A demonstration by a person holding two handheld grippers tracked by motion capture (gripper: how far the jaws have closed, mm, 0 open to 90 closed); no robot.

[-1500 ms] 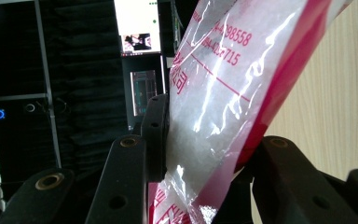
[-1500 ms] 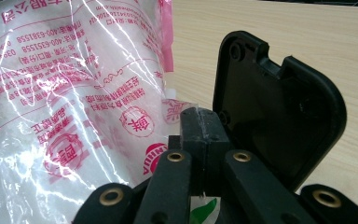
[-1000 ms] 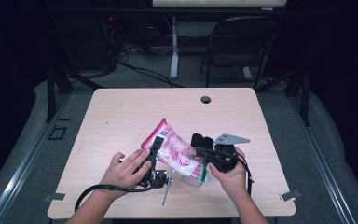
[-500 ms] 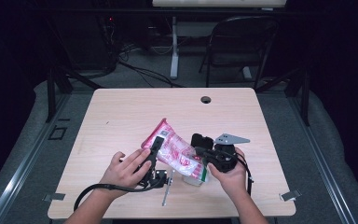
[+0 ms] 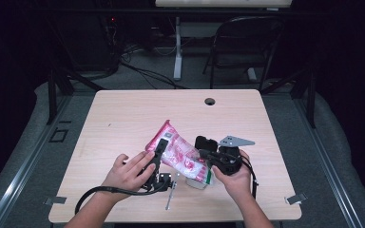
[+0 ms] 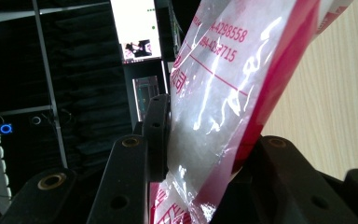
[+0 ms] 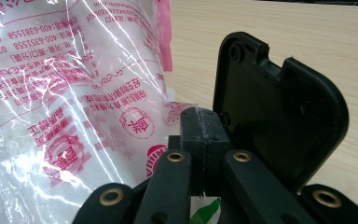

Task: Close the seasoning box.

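A clear plastic bag with pink and red print [image 5: 180, 154] is lifted at a slant above the front of the wooden table [image 5: 123, 114]. My left gripper [image 5: 160, 145] is shut on the bag's left part; in the left gripper view the bag [image 6: 223, 93] is squeezed between the black jaws of my left gripper [image 6: 214, 149]. My right gripper [image 5: 203, 154] holds the right end. In the right gripper view the jaws of the right gripper [image 7: 200, 121] are pressed together on a thin edge of the bag [image 7: 74, 93].
A thin metal rod [image 5: 170, 197] lies near the table's front edge, beside the left gripper's black cable [image 5: 100, 192]. A small white and green item [image 5: 200, 183] lies under the bag. A round hole [image 5: 210, 101] sits at the table's far side, with a folding chair [image 5: 247, 42] beyond.
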